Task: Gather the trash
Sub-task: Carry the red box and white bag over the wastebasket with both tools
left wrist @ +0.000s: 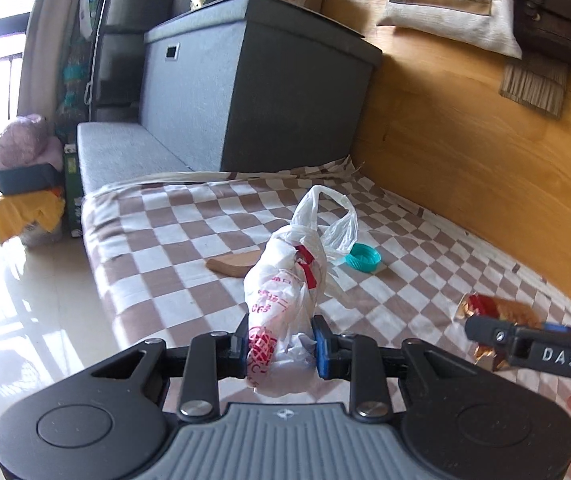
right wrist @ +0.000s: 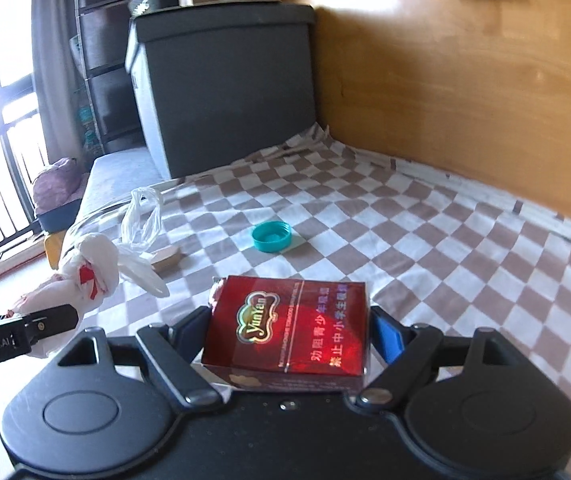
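My left gripper (left wrist: 281, 346) is shut on a white plastic bag (left wrist: 285, 280) with red print, holding it up over the checkered blanket (left wrist: 157, 248); the bag's handles stick out ahead. The same bag (right wrist: 93, 268) shows at the left of the right wrist view. My right gripper (right wrist: 289, 332) is shut on a red cigarette pack (right wrist: 289, 328), lifted above the blanket (right wrist: 425, 248). That pack (left wrist: 497, 310) peeks out at the right of the left wrist view. A teal bottle cap (right wrist: 271, 236) lies on the blanket ahead, beside the bag's handles in the left view as cap (left wrist: 363, 258).
A small wooden piece (left wrist: 233, 266) lies on the blanket near the bag. A grey storage box (left wrist: 253, 92) stands at the far end, with a wooden wall panel (left wrist: 465, 140) along the right. Glossy floor (left wrist: 33, 300) lies to the left, with piled items by the window.
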Motion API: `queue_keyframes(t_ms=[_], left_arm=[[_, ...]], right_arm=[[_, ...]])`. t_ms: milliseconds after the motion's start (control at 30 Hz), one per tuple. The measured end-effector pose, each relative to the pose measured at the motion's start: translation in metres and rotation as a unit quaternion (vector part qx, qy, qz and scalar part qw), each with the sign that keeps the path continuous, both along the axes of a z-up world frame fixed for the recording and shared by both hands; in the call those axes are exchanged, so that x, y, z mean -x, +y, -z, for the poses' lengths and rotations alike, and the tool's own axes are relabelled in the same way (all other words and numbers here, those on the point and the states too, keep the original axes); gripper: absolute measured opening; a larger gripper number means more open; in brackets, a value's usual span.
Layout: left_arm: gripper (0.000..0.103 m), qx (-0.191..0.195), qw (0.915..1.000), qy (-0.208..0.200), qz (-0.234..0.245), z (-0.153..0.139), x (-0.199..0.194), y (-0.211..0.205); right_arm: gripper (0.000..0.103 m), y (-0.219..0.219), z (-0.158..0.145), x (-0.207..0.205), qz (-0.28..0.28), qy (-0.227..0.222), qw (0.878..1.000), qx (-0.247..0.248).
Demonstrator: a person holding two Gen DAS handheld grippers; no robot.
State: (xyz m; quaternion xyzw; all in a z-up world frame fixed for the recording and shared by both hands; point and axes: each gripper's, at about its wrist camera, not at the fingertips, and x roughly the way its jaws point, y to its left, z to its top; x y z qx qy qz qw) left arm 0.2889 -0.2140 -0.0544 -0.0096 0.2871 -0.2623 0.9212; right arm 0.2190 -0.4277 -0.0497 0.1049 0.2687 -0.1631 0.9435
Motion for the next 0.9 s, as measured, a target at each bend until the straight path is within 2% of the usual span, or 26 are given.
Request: queue_keyframes(t_ms=[200, 533, 900], left_arm=[[0.03, -0.019, 0.9997, -0.012, 0.001, -0.013, 0.031, 0.019], [0.03, -0.012, 0.9998, -0.011, -0.01, -0.027, 0.069, 0.061], [0.03, -0.006, 0.9996, -0.013, -0.025, -0.037, 0.101, 0.103]], right_arm=[[0.084, 0.024, -0.018, 0.027, -0.008, -0.002, 1.0, 0.021], [0.084, 0.057, -0.037, 0.065, -0.021, -0.006, 0.999, 0.036], [0.084, 0.097, -0.049, 0.088, -0.039, -0.002, 0.998, 0.053]])
